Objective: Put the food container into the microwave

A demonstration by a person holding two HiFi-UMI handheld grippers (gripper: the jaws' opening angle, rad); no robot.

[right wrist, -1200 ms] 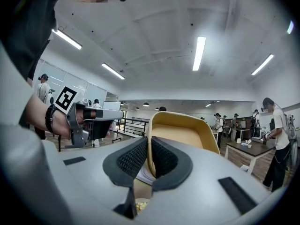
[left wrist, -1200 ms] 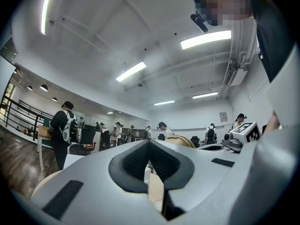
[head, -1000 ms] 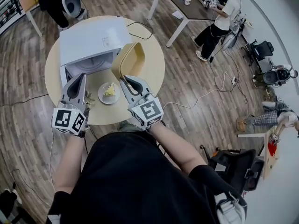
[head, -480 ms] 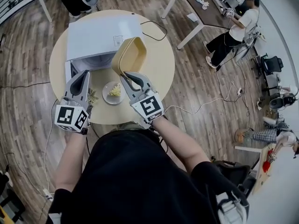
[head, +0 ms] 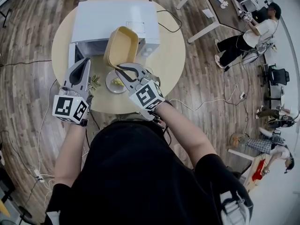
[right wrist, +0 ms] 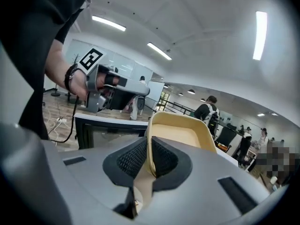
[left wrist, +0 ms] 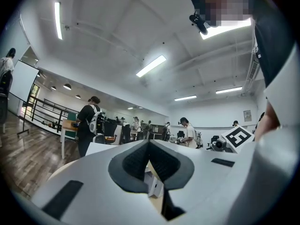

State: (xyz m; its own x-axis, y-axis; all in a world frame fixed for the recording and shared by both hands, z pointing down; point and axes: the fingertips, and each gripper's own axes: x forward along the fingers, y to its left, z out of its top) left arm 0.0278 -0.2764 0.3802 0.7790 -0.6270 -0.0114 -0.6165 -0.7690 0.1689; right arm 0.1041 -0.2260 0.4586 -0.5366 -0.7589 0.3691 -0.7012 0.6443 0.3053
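The right gripper (right wrist: 149, 156) has its jaws clenched on the near rim of the yellow food container (right wrist: 183, 135). The container tilts up just beyond the jaws, held off the surface (head: 164, 64). Beneath these jaws lies a plate (head: 110, 86) of food. The left gripper (left wrist: 149, 144) has its jaws pressed together on nothing. Past both pairs of jaws stands the white microwave (head: 115, 18), with the container at its front.
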